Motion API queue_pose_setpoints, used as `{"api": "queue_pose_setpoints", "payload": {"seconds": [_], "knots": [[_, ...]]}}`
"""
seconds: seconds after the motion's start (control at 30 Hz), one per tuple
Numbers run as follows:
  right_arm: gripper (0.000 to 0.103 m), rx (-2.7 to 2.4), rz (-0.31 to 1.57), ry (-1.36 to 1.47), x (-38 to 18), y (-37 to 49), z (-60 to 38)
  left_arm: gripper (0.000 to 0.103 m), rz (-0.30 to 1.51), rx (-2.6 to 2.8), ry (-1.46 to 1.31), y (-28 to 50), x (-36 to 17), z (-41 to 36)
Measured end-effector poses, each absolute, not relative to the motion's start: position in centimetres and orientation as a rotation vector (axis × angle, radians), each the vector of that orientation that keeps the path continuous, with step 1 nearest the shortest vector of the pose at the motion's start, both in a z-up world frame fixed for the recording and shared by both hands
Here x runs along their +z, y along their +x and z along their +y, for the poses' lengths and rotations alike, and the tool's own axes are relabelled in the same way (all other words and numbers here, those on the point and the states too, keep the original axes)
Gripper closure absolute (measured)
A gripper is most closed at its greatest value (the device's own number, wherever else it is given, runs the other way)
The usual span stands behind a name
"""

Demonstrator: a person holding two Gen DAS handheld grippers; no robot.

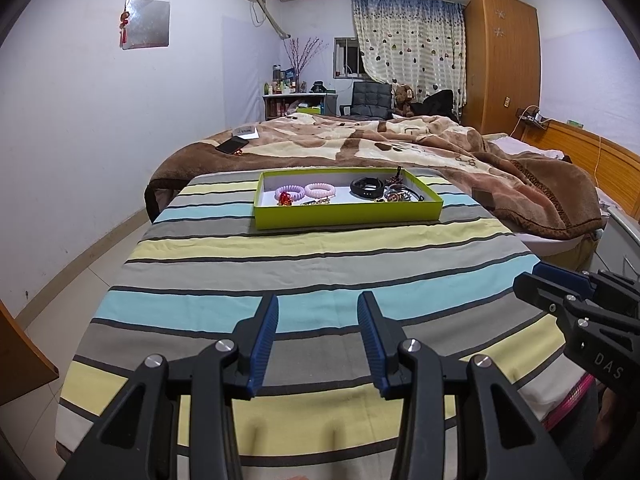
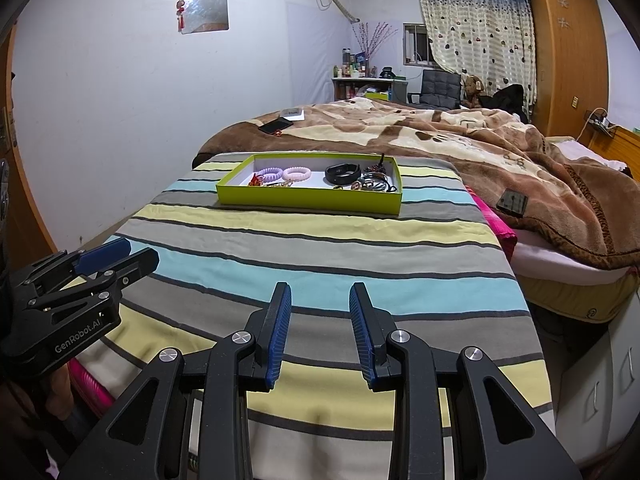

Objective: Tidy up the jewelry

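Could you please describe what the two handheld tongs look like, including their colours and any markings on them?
Both the left tongs and the right tongs are matte black frames with angular cut-outs and round silver pivot bolts. Each finger carries a ribbed blue pad. White lettering reads "GenRobot.AI" on the side of the left one and "DAS" on the right one. No cables or sleeves are visible.

My left tongs [image 1: 318, 344] hang with blue pads apart and nothing between them, above a striped cloth [image 1: 304, 264] over the worktop. At its far end sits a green tray [image 1: 348, 216] holding two pink coil bracelets [image 1: 306, 191], a black band [image 1: 365, 187] and a tangle of darker pieces. My right tongs [image 1: 560, 284] enter at the right edge; a brown blanket [image 1: 460, 148] covers the bed behind.
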State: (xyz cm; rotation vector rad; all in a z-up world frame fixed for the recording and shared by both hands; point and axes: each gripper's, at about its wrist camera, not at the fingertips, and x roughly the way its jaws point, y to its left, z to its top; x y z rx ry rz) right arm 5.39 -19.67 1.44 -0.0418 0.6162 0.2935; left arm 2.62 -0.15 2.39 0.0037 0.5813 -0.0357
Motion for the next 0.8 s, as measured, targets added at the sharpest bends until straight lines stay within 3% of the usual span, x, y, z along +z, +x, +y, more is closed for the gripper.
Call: {"api": "queue_pose_setpoints", "payload": {"seconds": [0.8], "knots": [[0.072, 0.294, 0.616, -0.041, 1.47, 5.39, -19.67, 0.06, 0.587, -0.028, -0.003, 2.58, 2.14, 0.15]]}}
